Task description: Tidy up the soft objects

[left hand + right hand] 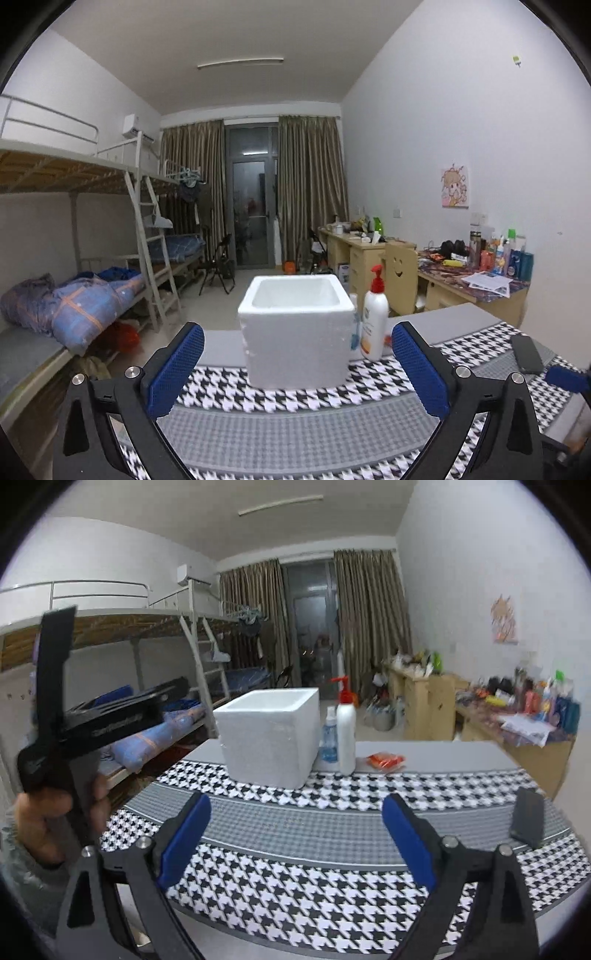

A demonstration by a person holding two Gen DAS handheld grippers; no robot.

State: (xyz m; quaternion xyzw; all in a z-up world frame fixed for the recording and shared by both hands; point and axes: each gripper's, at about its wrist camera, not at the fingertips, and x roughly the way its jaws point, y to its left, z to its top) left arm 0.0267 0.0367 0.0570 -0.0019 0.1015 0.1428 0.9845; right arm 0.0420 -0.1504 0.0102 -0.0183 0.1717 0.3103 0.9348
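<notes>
Both tools hang above a table point(424, 751) covered with a black-and-white houndstooth cloth point(295, 871). The left gripper point(297, 371) has its blue-padded fingers point(177, 369) spread wide with nothing between them, and it looks straight at a white foam box point(295, 332) standing upright with its mouth open. The right gripper point(295, 843) is spread just as wide and holds nothing either. In the right wrist view a hand point(44, 819) grips the handle of the left tool at the left edge.

What can be seen of the inside of the box is bare white wall; its floor is hidden. Just right of the box stand a white pump bottle point(346, 734) with a red top and a small clear bottle point(328, 740) of blue liquid, close together. Right of those, on the grey strip of table, lies a small orange-red packet point(384, 761), the only squashy-looking thing on show and the likeliest item to be sorted. A dark phone point(526, 818) lies near the right edge.

With both tools free and the packet outside the box, the scene fits a pause between pickups, either before the packet goes in or with other items already inside. Any grasp on the packet calls for a low, flat approach and a gentle close, since it lies thin against the table.
</notes>
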